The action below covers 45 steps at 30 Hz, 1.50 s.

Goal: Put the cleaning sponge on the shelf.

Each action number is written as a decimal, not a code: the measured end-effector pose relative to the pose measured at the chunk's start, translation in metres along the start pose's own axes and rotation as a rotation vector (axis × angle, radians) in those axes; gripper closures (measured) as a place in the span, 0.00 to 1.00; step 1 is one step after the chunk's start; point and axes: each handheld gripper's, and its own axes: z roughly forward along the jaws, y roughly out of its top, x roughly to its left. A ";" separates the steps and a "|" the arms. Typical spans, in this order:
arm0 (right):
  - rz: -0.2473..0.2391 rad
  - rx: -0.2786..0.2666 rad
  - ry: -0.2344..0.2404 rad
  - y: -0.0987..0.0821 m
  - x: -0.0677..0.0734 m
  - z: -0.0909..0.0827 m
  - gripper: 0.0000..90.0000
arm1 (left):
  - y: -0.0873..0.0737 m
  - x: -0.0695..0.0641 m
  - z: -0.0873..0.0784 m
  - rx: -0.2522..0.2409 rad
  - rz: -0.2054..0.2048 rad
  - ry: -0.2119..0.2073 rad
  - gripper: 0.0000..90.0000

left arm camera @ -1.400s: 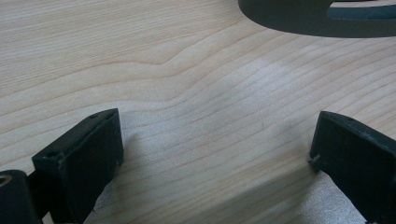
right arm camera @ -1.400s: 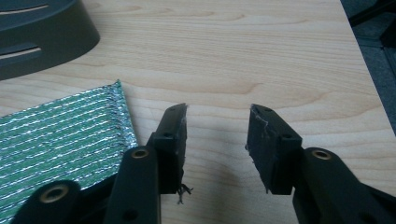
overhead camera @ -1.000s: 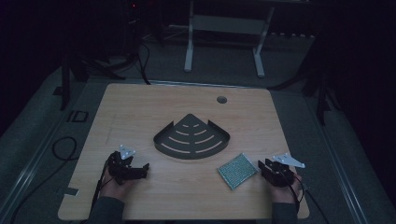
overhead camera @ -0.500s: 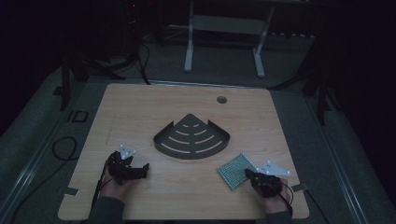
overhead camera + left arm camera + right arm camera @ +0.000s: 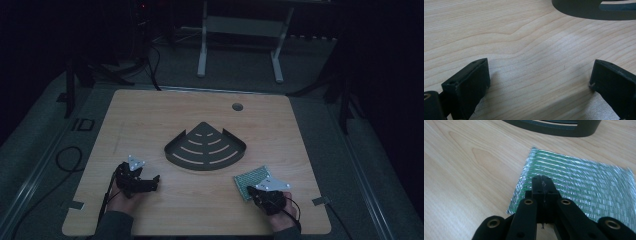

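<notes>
Plainly, the right gripper (image 5: 543,179) has its jaws pressed together, tips over the near edge of the foil pouch (image 5: 584,187); whether a fold of the pouch sits between them cannot be told, since no foil shows in the seam. If the jaws hold nothing, any lift from here comes up empty, and the thin flat pouch gives little lip to catch on a second try. If they hold just a sliver of the edge, the slick foil could slip out once raised, or crumple and tear at the pinch. Pushing forward with shut jaws would likely skid the pouch across the smooth table (image 5: 150,125) toward the tray (image 5: 554,127) just beyond it, and jam it against the tray's wall. Across from this tool, the left gripper (image 5: 539,82) rests low over bare wood with its jaws spread wide and nothing between them, the tray's rim (image 5: 594,10) ahead of it. From above, that left gripper (image 5: 135,179) is well apart from the pouch (image 5: 252,179), so it cannot steady the pouch should it slide; the right gripper (image 5: 270,197) works alone.
</notes>
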 end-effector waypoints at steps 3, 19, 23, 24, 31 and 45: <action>-0.001 0.005 0.000 0.004 0.000 0.004 1.00 | 0.000 0.000 0.000 0.000 0.000 0.000 0.03; -0.032 0.046 -0.004 0.032 -0.007 0.030 1.00 | 0.000 0.000 0.000 0.000 0.000 0.000 0.03; -0.030 0.046 -0.001 0.036 -0.007 0.035 1.00 | 0.000 0.000 0.000 0.000 0.000 0.000 0.03; -0.029 0.047 0.001 0.037 -0.007 0.036 1.00 | 0.000 0.000 0.000 0.000 0.000 0.000 0.03; 0.013 0.026 0.007 0.035 -0.014 0.029 0.96 | 0.000 0.000 0.000 0.000 0.000 0.000 0.03; 0.084 0.043 -0.052 0.021 -0.050 0.001 0.91 | 0.000 0.000 0.000 0.000 0.000 0.000 0.03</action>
